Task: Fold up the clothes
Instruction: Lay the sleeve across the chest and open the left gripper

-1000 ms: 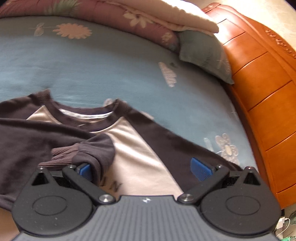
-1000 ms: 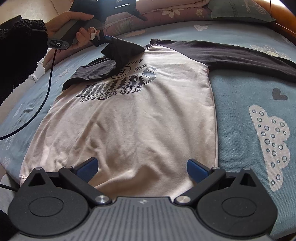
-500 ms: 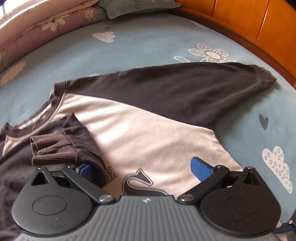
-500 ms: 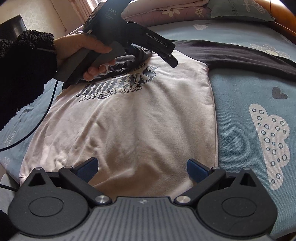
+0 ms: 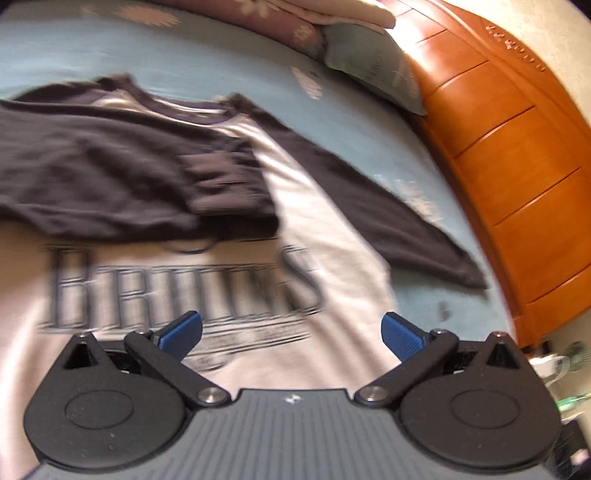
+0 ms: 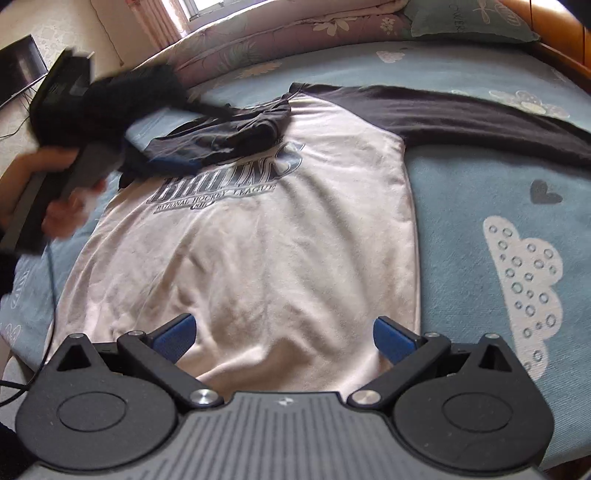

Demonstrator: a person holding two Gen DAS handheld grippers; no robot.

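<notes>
A white long-sleeved shirt [image 6: 280, 240] with dark sleeves and a "BRUINS" print [image 5: 184, 288] lies face up on the bed. One dark sleeve [image 5: 110, 177] is folded across the chest, its cuff [image 5: 229, 184] resting above the print. The other sleeve [image 6: 480, 122] stretches straight out over the blue sheet. My left gripper [image 5: 291, 332] is open and empty above the print, a little back from the cuff; this view is blurred. My right gripper [image 6: 284, 336] stands open over the shirt's hem, holding nothing.
A person's hand [image 6: 55, 214] grips the left tool's handle at the shirt's left side, blurred. The orange wooden headboard [image 5: 517, 184] runs along the bed's edge. A grey-green pillow [image 5: 373, 66] and a folded quilt [image 6: 277, 33] lie at the head end.
The sleeve cuff, which hung against my left gripper's left finger, now lies free on the chest. My left gripper has drawn back toward the print. The right gripper has not moved.
</notes>
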